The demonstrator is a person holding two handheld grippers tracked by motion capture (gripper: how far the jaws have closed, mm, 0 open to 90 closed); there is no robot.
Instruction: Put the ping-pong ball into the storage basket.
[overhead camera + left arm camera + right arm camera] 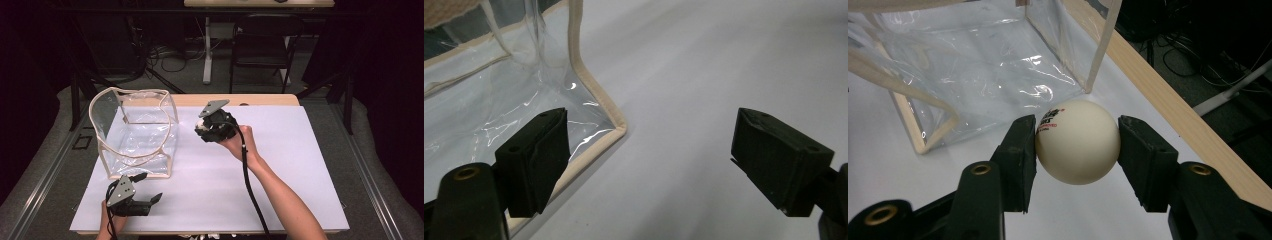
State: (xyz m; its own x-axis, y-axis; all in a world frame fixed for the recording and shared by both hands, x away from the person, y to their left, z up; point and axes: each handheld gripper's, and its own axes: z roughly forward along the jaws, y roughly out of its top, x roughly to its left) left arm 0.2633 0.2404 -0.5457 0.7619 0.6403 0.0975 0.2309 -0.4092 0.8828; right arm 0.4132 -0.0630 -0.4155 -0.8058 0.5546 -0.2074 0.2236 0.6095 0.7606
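**Ball held beside the open bag**

The right gripper is clamped on a white ball, one jaw pressing each side, above the white table mat. The clear bag, trimmed in beige and open at the top, stands just left of that gripper in the high view, so the ball likely travels leftward and over the rim. The left gripper, jaws wide apart and empty, rests by the bag's near corner.
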